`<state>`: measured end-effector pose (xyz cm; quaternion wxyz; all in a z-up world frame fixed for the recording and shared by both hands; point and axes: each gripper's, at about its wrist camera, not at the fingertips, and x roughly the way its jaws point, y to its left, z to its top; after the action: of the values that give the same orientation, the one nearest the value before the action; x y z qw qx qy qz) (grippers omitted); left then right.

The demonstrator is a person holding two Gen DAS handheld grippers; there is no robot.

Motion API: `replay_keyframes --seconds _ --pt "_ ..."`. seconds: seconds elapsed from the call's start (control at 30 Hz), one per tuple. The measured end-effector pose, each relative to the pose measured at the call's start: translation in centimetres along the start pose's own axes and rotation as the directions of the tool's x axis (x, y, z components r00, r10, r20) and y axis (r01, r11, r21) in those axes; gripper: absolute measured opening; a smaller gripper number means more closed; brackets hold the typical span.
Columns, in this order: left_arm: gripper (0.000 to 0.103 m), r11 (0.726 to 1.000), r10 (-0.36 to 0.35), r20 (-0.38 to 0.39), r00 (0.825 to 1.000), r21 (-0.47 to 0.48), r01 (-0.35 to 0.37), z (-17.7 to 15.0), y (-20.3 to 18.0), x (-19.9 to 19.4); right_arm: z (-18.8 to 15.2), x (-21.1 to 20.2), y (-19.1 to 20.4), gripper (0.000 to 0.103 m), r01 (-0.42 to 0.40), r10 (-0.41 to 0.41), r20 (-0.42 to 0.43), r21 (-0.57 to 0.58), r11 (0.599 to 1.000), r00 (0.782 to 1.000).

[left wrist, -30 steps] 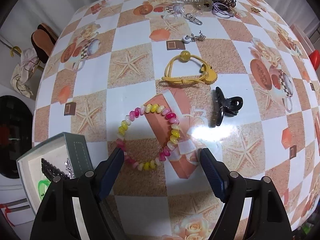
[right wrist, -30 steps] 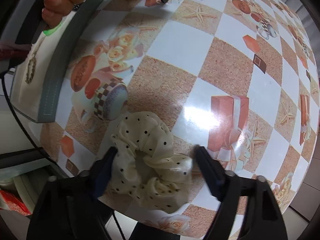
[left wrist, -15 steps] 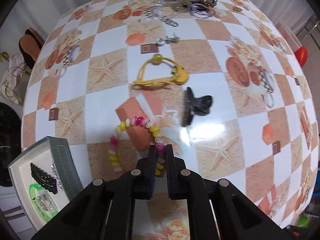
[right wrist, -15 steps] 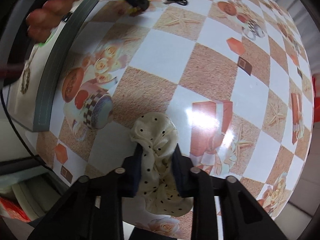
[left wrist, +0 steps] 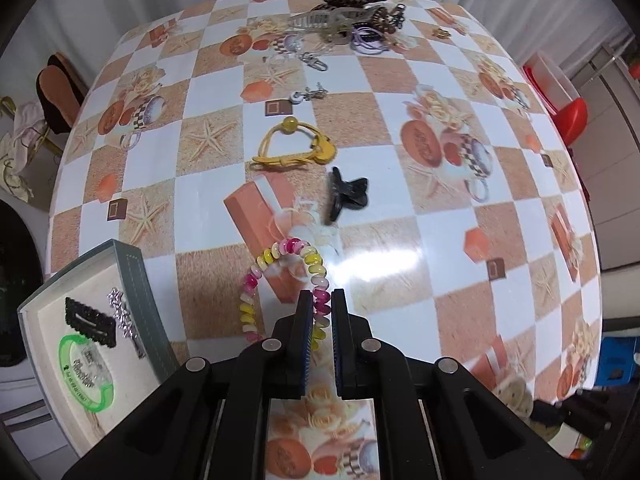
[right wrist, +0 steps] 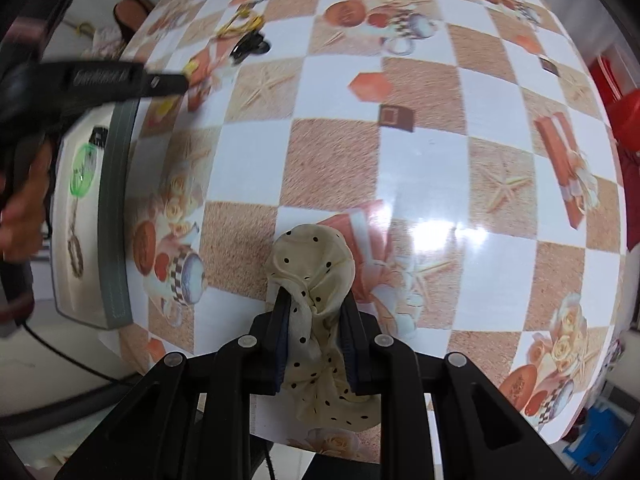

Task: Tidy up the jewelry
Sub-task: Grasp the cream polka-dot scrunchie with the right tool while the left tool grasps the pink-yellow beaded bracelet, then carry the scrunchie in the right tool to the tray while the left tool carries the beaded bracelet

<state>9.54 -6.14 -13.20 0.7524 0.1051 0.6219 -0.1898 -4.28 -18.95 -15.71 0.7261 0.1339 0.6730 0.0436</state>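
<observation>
A: Left wrist view first. What's the left gripper [left wrist: 319, 310] doing?

B: Its fingers are pinching the pink, yellow and white beaded coil bracelet [left wrist: 288, 280], which loops out toward 12 o'clock from the tips over the patterned checkered counter [left wrist: 420, 200]. At 9 o'clock sits the grey-rimmed white jewelry box [left wrist: 136, 292], already holding a green plastic bangle [left wrist: 82, 372], a black snap hair clip [left wrist: 90, 322] and a silvery sparkly pin [left wrist: 122, 314].

A: What is left out on the counter?

B: Quite a lot. Just past the bracelet at 12 to 1 o'clock lies a black claw clip [left wrist: 346, 196], beyond it a yellow cord hair tie with a bead [left wrist: 292, 146], then a small silver charm [left wrist: 308, 95], and at the far edge a heap of clips, purple elastics and a leopard-print piece [left wrist: 352, 16].

A: Right wrist view?

B: The right gripper [right wrist: 316, 320] has its fingers clamped on a cream polka-dot fabric scrunchie [right wrist: 314, 264], bunched between them near the counter's closer edge. The box [right wrist: 116, 220] is at 9 o'clock, with the left gripper [right wrist: 160, 80], blurred, at 10 o'clock.

A: So how far along?

B: Early, I'd say: three pieces boxed, two in hand, and most of the pile untouched.
</observation>
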Motion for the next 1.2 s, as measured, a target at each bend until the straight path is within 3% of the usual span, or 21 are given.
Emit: replay_keyframes --seconds 0.37,0.67,0.93,1.2 --pt "0.014 0.993 -0.004 -0.016 1.0 0.12 0.005 -2.0 -3.2 -3.9 -0.6 -5.5 -1.3 0.025 -0.04 0.026 0.103 0.133 0.99 0.994" --pt "0.014 0.962 -0.035 -0.035 0.999 0.269 0.044 -3.7 -6.4 -6.2 -1.6 -9.4 -2.9 0.025 -0.06 -0.002 0.211 0.29 0.955 0.978" --pt "0.014 0.952 -0.066 -0.013 0.998 0.3 0.067 -3.8 -7.3 -7.7 -2.6 -10.3 -3.3 0.025 -0.065 -0.013 0.223 0.337 0.939 0.975" --pt "0.014 0.952 -0.093 0.013 0.996 0.294 0.085 -4.3 -6.6 -9.0 -2.5 -11.2 -2.0 0.025 -0.037 -0.04 0.234 0.313 0.949 0.971"
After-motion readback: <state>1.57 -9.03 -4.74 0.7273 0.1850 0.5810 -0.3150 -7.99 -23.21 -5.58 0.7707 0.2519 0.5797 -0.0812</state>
